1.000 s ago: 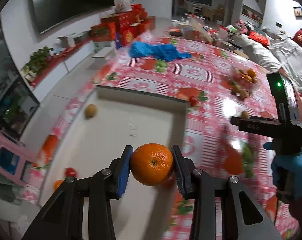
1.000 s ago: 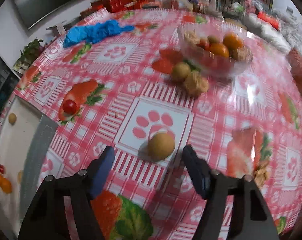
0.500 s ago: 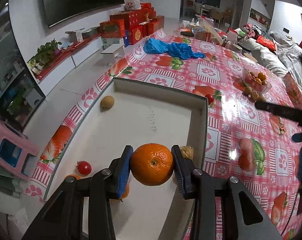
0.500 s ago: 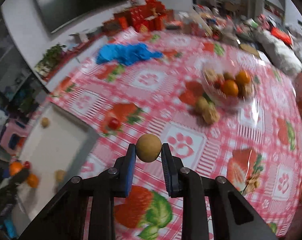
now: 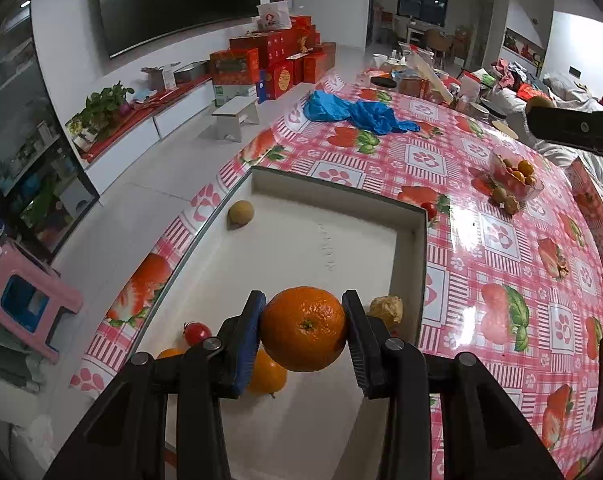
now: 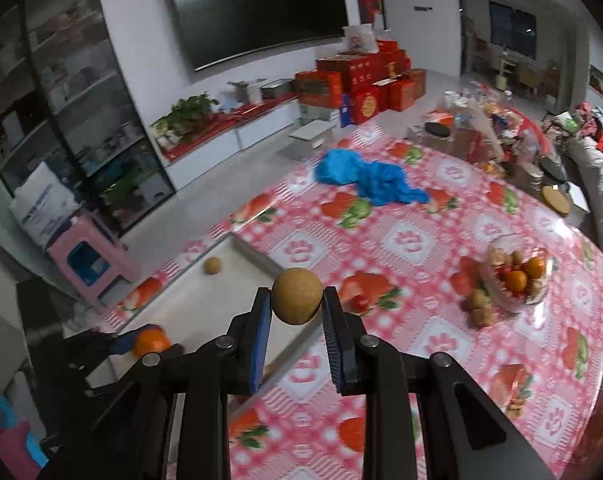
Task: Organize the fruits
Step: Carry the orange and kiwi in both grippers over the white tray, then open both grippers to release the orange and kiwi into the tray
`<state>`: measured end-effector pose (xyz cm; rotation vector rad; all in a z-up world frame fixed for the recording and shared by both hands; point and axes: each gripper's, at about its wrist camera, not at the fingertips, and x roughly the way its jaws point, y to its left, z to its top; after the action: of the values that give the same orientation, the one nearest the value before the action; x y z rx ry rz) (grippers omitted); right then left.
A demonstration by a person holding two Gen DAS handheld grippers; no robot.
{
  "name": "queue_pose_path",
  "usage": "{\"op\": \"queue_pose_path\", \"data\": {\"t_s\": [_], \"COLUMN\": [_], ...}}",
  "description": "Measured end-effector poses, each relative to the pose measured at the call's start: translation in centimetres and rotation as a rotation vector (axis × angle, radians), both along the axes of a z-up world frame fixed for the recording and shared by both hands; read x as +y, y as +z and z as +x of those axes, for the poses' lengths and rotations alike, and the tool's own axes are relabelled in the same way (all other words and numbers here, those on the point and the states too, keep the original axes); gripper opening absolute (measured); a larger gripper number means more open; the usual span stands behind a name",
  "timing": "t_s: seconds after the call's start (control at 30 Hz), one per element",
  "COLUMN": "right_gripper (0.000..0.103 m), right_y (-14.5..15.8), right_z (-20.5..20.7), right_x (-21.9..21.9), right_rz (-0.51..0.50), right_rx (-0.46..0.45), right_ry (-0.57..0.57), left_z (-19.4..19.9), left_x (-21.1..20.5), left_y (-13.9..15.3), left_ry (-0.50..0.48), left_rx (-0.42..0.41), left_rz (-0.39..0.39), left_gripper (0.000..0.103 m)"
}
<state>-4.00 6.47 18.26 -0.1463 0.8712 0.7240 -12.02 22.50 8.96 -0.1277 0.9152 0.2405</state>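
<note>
My left gripper [image 5: 303, 330] is shut on an orange [image 5: 303, 328] and holds it above the near end of a white tray [image 5: 421, 240]. In the tray lie a tan round fruit [image 5: 241, 212], a cherry tomato [image 5: 196, 331], another orange [image 5: 266, 374] and a walnut [image 5: 387, 308]. My right gripper [image 6: 295, 298] is shut on a tan round fruit [image 6: 296, 295], held high over the table near the tray's far corner [image 6: 257, 258]. A clear bowl [image 6: 517, 274] holds several fruits, with two more loose beside it [image 6: 479, 308].
A blue plastic bag [image 5: 353, 111] lies at the table's far side. A cherry tomato [image 5: 430, 210] sits on the cloth just past the tray. Boxes and clutter [image 6: 473, 128] crowd the far edge. A pink stool [image 5: 25, 300] stands on the floor to the left.
My right gripper closed on the tan fruit, lifted it off the cloth and carried it toward the tray. My left gripper, still holding the orange, pulled back to the tray's near end.
</note>
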Motion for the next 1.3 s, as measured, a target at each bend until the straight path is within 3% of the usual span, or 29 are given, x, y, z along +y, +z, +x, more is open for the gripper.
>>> {"op": "queue_pose_path", "data": {"t_s": [0.6,0.73,0.97,1.23,1.27,1.3], "right_gripper": [0.028,0.028,0.028,0.029,0.037,0.058], "right_y": [-7.8,-9.3,-11.2,-12.1,-12.1,-12.1], "right_z": [-2.3,-2.3,-2.7,-2.7,-2.6,-2.5], "right_x": [4.3,4.3,5.5,6.8,6.7,6.5], "right_rz": [-0.067,-0.079,-0.078,-0.078,-0.075,-0.069], "right_rx": [0.151,0.179,0.216,0.258,0.265,0.272], "right_ry": [0.083,0.081,0.112,0.135,0.132,0.122], "left_z": [-1.5,-2.5,-4.9,-3.4,-3.0,-2.5], "left_x": [3.4,4.5,7.7,5.7,5.2,4.7], "left_y": [-2.4,-2.3,-1.8,-2.7,-2.9,-3.2], "left_ry": [0.052,0.066,0.14,0.09,0.079,0.064], "left_rx": [0.027,0.008,0.014,0.038,0.043,0.051], "left_rz": [-0.04,-0.072,-0.056,-0.05,-0.053,-0.054], "left_gripper": [0.041,0.041,0.041,0.041,0.041,0.041]}}
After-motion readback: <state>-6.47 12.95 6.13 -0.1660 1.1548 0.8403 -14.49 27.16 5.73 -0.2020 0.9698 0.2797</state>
